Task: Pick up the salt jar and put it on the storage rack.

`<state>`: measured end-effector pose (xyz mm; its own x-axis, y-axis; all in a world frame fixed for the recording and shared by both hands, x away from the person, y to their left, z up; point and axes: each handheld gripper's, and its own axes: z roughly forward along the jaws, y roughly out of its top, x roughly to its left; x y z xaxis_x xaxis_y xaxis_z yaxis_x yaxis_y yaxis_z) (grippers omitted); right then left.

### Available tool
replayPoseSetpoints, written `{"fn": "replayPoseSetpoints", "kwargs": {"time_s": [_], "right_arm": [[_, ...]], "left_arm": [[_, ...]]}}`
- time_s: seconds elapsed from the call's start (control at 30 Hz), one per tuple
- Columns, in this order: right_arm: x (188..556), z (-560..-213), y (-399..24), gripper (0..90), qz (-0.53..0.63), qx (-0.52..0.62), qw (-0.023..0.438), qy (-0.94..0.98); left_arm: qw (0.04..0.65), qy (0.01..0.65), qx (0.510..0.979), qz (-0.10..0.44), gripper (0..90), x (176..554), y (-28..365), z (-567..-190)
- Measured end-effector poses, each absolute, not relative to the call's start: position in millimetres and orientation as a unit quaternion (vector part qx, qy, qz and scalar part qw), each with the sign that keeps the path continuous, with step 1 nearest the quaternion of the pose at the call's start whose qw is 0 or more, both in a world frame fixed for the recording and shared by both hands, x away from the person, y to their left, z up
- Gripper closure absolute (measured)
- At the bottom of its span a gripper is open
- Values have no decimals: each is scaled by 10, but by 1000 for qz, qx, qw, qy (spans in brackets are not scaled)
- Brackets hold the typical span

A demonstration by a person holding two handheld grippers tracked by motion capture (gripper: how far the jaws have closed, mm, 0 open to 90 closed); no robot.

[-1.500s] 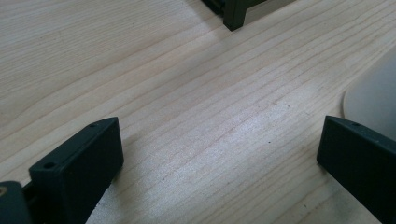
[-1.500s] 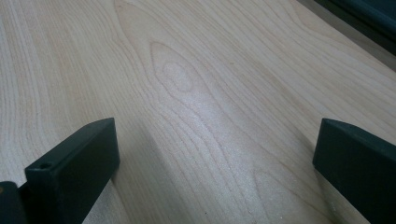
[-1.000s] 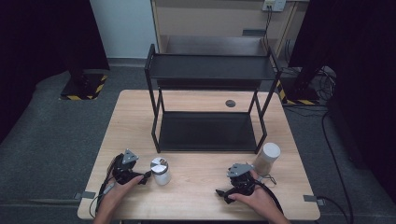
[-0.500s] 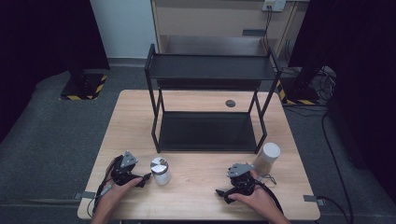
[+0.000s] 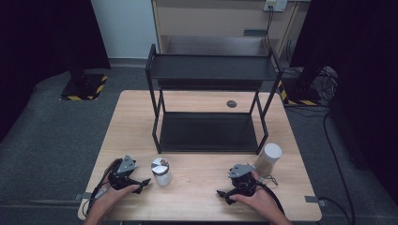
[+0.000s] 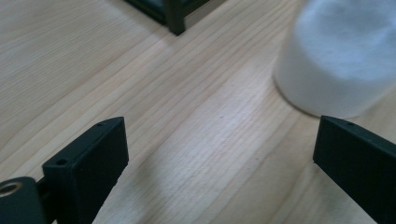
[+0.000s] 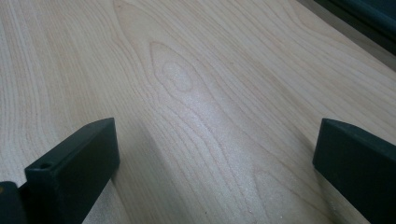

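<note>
- Our left gripper (image 5: 141, 182) rests low on the table's near left side, jaws spread wide with nothing between them; over the last second they have been closing a little.
- Our right gripper (image 5: 224, 194) sits on the near right side, jaws also spread apart over bare wood, pinching nothing.
- We work on a light wooden table (image 5: 202, 201) with clear grain; it stands on grey carpet, with dark curtains at both sides and a pale wall and wooden cabinet behind.
- A black two-tier rack (image 5: 209, 75) stands on the far half of the table, and a small dark round disc (image 5: 231, 103) lies on the wood under its top shelf.
- The small jar with the shiny lid (image 5: 161, 171) stands upright just beside our left gripper's tips, ahead of them and not touched; in the left gripper view it appears as a blurred white shape (image 6: 341, 56) beyond the right-hand jaw.
- A taller white-lidded canister (image 5: 268, 159) stands upright close by our right gripper, near the rack's front right leg.
</note>
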<state>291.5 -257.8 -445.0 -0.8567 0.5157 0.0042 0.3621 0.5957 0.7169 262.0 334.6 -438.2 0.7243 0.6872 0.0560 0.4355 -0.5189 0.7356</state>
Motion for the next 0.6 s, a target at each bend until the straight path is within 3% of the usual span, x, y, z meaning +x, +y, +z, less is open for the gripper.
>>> {"fn": "replayPoseSetpoints", "kwargs": {"time_s": [0.23, 0.6], "right_arm": [[2915, -4450, -2578, 11, 375, 247, 102, 887], [2915, -4450, -2578, 11, 375, 247, 102, 887]], "left_arm": [[366, 284, 873, 153, 21, 2660, 3295, -4356], [392, 263, 870, 144, 21, 2668, 3257, -4340]]}}
